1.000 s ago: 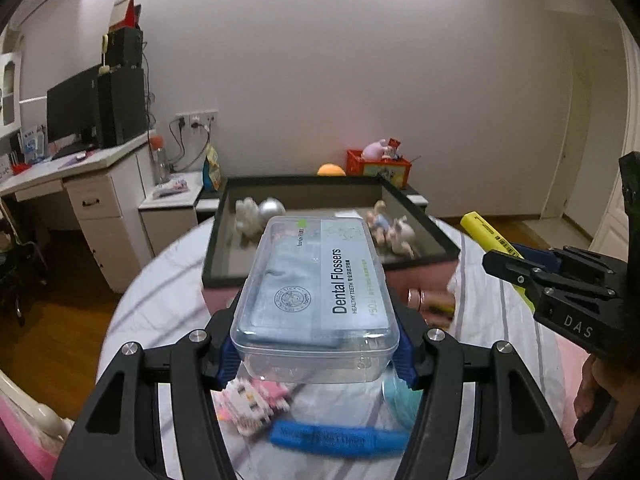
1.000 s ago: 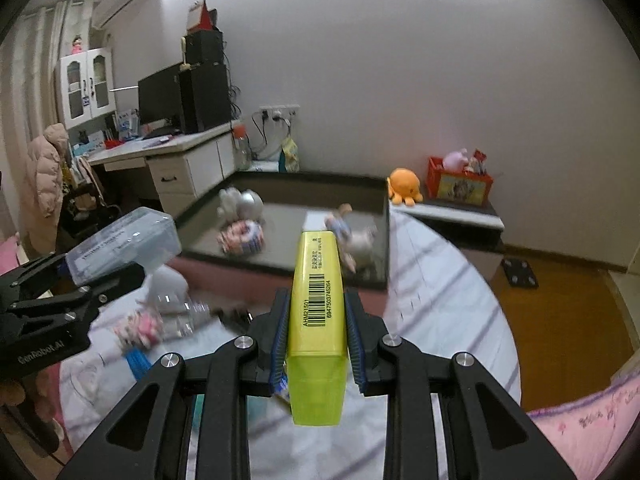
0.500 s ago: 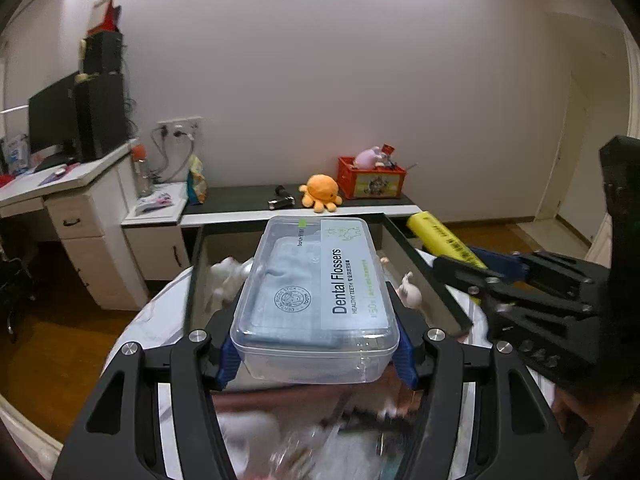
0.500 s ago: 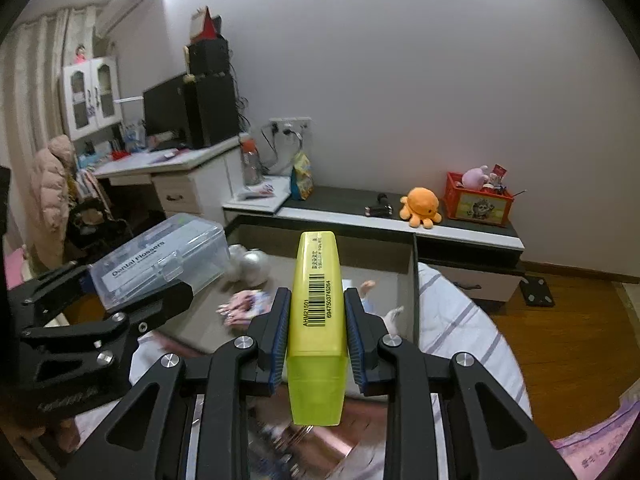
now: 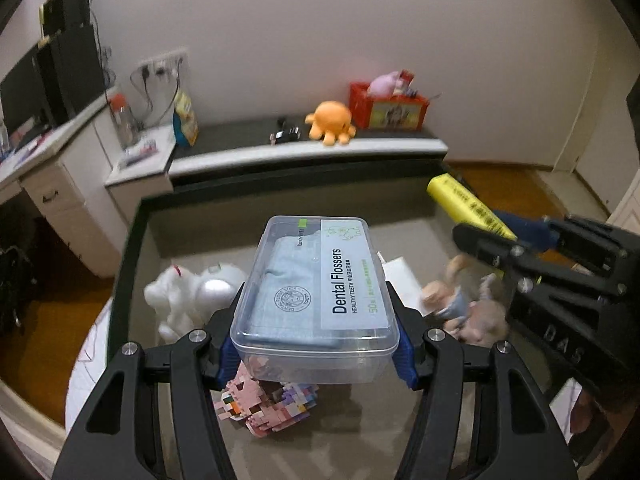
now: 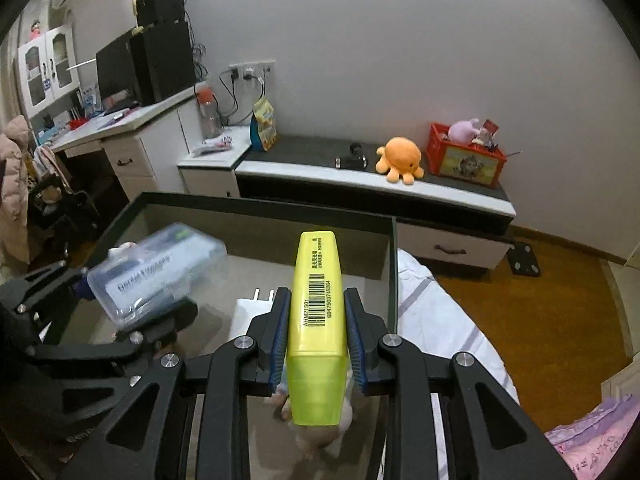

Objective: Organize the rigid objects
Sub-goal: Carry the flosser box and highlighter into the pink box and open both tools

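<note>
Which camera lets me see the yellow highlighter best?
The right wrist view: the yellow highlighter fills the middle, sharp, barcode readable, pinched in the right claw. The left wrist view shows only its far end, at the right edge, partly behind that claw.

Dim warm indoor light, fisheye bending at dark corners, motion blur across left view

White wall (image 6: 400,40), wooden floor (image 6: 540,300), low cabinet (image 6: 400,184), perhaps a desk (image 6: 120,128).
</note>
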Available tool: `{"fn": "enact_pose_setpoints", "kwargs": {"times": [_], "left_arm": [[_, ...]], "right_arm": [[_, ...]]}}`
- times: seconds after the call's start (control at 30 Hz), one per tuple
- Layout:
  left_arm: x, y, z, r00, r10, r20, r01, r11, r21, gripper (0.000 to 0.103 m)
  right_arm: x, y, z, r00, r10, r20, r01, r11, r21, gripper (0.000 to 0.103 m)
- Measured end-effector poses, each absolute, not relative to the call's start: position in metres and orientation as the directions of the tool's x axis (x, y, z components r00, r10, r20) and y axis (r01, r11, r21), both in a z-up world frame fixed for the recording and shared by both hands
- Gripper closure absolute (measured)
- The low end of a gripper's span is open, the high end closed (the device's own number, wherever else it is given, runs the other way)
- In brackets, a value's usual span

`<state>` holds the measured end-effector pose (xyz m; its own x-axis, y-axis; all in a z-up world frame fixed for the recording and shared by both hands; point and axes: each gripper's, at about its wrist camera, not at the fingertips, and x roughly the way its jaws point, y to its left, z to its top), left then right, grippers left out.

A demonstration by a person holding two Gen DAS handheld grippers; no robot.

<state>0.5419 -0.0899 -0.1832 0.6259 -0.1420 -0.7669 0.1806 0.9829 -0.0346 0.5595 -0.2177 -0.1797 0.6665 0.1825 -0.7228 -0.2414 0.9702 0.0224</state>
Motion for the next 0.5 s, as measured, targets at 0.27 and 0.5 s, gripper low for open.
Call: {"fn": "enact_pose_setpoints", "kwargs": {"times": [0.27,0.5], "left_arm": [[0.543,-0.097,-0.183,0.641,-0.114,-0.759,0.184,0.983,0.008,0.040],[0.522,-0.093,-0.170,0.691,-0.112,-0.714,0.169,0.986,0.008,0.019]], "right_arm": [[0.578,-0.224,-0.193,0.631,0.149,-0.761,-0.206,0.978,0.021,0.076],[0.562,-0.226,-0.183,0.663,0.126,-0.738,-0.185,0.983,0.001,0.049]]}}
